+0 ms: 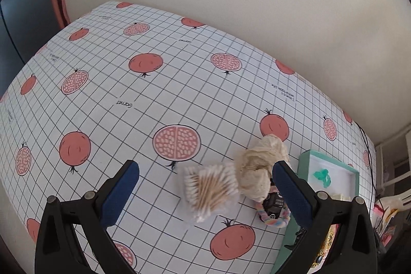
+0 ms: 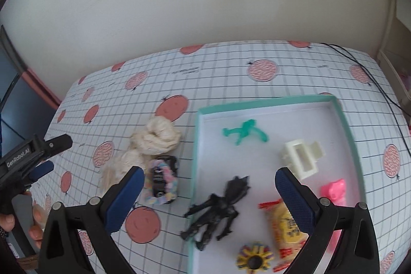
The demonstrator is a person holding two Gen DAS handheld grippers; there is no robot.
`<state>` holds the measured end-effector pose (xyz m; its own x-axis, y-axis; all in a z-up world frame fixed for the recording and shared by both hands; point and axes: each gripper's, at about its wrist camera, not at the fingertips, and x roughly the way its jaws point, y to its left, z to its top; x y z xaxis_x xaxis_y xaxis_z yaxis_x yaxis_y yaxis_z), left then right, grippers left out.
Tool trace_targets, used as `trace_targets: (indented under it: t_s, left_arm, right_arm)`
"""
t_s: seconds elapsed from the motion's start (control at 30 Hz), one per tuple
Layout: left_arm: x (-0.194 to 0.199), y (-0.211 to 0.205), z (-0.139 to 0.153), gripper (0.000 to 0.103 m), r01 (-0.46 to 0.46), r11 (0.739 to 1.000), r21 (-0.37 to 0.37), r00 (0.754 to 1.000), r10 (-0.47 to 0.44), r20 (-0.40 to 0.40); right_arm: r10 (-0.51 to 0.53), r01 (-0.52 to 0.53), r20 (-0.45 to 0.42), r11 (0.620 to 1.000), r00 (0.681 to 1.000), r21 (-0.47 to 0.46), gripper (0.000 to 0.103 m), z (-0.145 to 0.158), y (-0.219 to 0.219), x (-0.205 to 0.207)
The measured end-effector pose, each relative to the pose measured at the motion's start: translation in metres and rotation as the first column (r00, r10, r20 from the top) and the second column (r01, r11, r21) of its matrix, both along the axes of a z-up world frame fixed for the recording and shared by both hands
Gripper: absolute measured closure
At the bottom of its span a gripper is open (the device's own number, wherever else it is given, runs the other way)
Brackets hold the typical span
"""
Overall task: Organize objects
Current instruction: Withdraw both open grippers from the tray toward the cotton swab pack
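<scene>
My left gripper is open, low over the tablecloth, with a clear pack of cotton swabs lying between its blue pads, untouched. A cream scrunchie and a pastel hair tie looped round a small black item lie by its right finger. My right gripper is open above the left edge of the teal box. A black toy figure lies in the box under it. The scrunchie and hair tie sit left of the box.
The box also holds a green figure, a white claw clip, a pink item, a yellow snack packet and a striped ring. A hand holds the left gripper. A black cable crosses the table's far right.
</scene>
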<state>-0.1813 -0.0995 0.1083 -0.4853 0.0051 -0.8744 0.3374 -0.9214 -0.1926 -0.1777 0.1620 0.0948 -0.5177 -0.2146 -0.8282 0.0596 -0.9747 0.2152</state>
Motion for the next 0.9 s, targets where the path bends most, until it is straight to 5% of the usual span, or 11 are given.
trace_targets:
  t_s: [0.9]
  left_arm:
    - [-0.024, 0.023, -0.077, 0.0, 0.132, 0.99, 0.043, 0.981, -0.136, 0.14]
  right_arm:
    - [0.126, -0.131, 0.075, 0.989, 0.989, 0.072, 0.0, -0.046, -0.052, -0.009]
